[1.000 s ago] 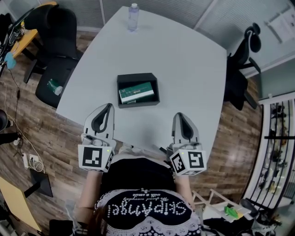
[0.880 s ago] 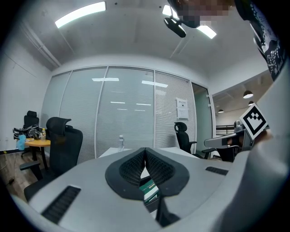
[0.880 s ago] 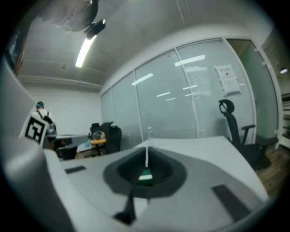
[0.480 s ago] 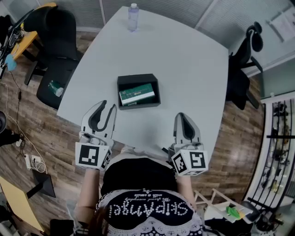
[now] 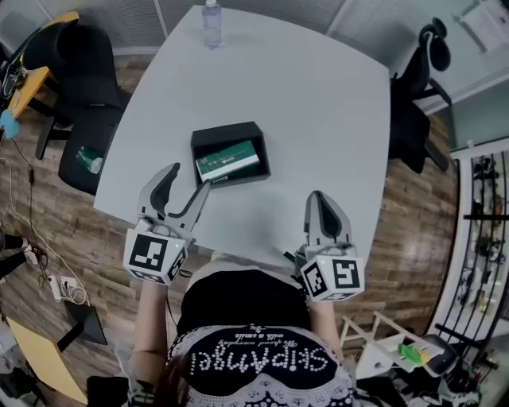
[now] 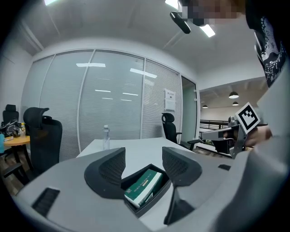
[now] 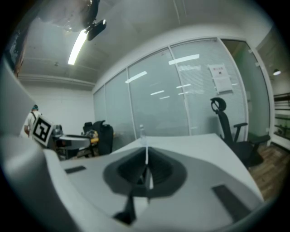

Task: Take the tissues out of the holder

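A black open holder (image 5: 230, 153) sits on the white table (image 5: 318, 119), with a green and white tissue pack (image 5: 227, 160) lying inside it. In the left gripper view the tissue pack (image 6: 143, 187) shows in the holder (image 6: 152, 199) just beyond the jaws. My left gripper (image 5: 187, 184) hovers at the table's near edge, just short of the holder; its jaws are opening with nothing between them. My right gripper (image 5: 324, 205) is shut and empty over the near right edge, well apart from the holder.
A clear water bottle (image 5: 211, 23) stands at the table's far side. Black office chairs stand left (image 5: 87, 103) and right (image 5: 413, 103) of the table. Wooden floor surrounds it. A yellow desk (image 5: 32, 75) is at far left.
My left gripper's jaws have spread from shut to open and it has turned toward the holder. The right gripper has barely moved.
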Demonstrator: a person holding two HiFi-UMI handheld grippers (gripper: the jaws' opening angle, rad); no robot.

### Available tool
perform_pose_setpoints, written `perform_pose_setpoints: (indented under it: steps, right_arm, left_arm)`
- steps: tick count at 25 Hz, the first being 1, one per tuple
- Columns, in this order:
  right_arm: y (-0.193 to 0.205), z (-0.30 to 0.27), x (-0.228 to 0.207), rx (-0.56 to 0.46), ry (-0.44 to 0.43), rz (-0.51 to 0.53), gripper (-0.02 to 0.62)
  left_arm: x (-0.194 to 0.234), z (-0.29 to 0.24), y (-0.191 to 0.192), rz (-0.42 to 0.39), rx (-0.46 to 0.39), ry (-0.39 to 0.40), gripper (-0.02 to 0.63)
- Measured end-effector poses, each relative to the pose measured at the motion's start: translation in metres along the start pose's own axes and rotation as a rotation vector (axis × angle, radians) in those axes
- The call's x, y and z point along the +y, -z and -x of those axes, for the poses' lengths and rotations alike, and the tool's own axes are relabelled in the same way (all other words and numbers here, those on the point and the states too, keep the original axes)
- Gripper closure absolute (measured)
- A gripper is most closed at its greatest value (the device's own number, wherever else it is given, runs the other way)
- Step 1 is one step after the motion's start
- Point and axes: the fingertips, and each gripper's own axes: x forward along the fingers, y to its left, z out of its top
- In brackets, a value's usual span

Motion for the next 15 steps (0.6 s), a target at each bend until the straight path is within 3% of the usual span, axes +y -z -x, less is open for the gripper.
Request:
perform_pose_setpoints:
  steps: [15]
  right_arm:
    - [0.004, 0.015, -0.032, 0.007, 0.099, -0.022, 0.56]
  left_arm:
    - [-0.01, -0.062, 0.046, -0.071, 0.202, 0.086, 0.273]
